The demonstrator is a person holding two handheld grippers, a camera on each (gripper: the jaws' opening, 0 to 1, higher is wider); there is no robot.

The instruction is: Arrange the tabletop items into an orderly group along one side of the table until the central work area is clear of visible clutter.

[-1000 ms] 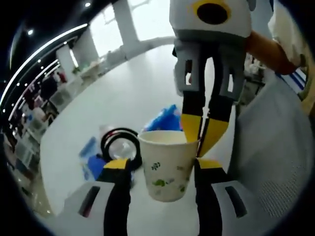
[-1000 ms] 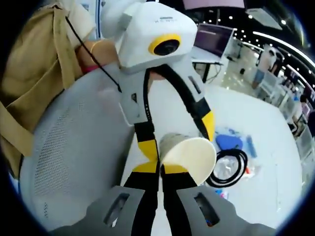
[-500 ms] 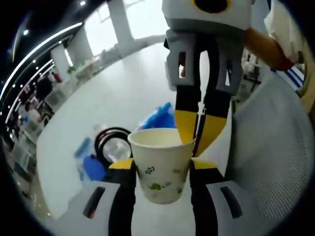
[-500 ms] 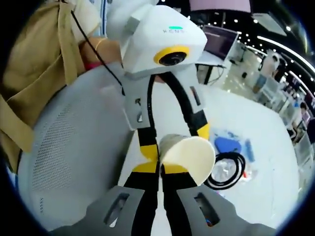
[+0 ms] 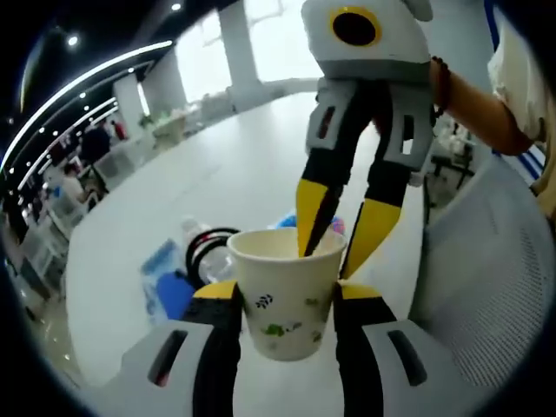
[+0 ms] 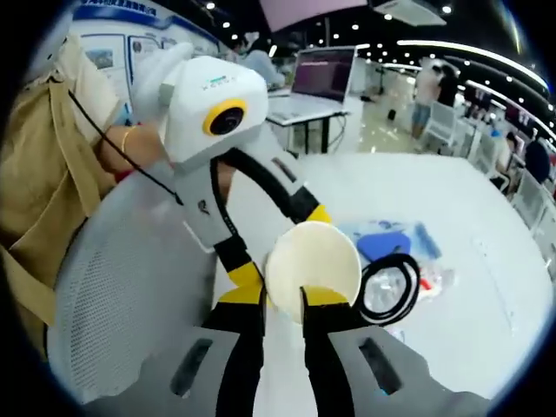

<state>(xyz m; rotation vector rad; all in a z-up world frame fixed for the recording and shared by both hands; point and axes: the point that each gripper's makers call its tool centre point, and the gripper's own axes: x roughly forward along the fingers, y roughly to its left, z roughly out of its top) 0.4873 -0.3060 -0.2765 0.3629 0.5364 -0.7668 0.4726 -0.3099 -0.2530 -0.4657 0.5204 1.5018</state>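
Left gripper view: the left tongs grasp a paper cup printed with green leaves, one yellow-tipped jaw on each side of its wall, holding it upright above the white counter. The right tongs reach in from above with jaws parted, one tip inside the cup's mouth, the other outside the rim. Behind the cup lie a black cable coil, a clear plastic bottle and blue packaging. A grey mesh chair stands beside the counter.

Right gripper view: the cup faces the camera mouth-on, the right tongs straddling its rim, the left tongs gripping its sides. The coil lies just beyond.
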